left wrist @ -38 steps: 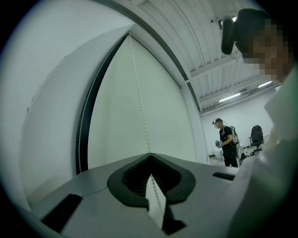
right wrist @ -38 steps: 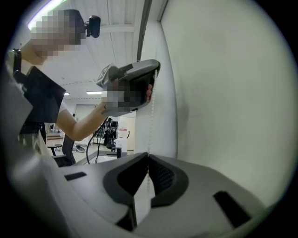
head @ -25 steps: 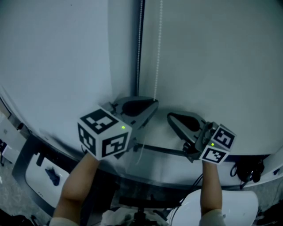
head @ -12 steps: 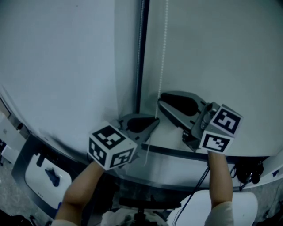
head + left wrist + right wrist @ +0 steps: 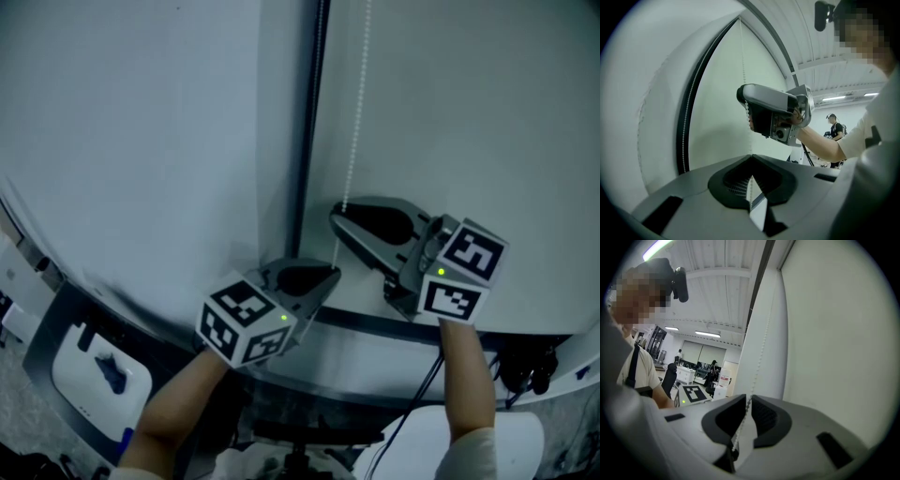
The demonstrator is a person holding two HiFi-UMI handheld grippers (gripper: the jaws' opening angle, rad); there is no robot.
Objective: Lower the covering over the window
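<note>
Hanging covering [image 5: 469,112]: a pale sheet on the far side, right of the dark strip [image 5: 307,141], filling the right of the head view. I cannot pick out its lower edge, and no shift in it shows over the last second.
Cord [image 5: 355,112]: a bead chain hanging just right of the strip, in front of the covering's left edge. It runs down through both tools.
Left hand-held gripper [image 5: 328,275]: pressed together on the cord, low and near. It has sunk since a second ago, drawing the cord down with it.
Right hand-held gripper [image 5: 337,216]: has come up from beside the left one to a higher point on the cord. Its jaws have just been closing and stand narrowly spread with the cord between them, the pads not yet pressing.
Meaning: likely a hand-over-hand pull, one stroke ending and the next grip about to take. The left should hold until the right bites, or the chain may run back.
Covering, feel: smooth, matte, flat, like fabric.
Cord, feel: small round pale beads, strung and limp below the grip.
Strip: dark, straight, narrow, upright.
Jaws: hard grey shells with black ribbed pads tapering to a point.
Cubes [image 5: 246,323]: black-and-white square markers, each with a green light.
</note>
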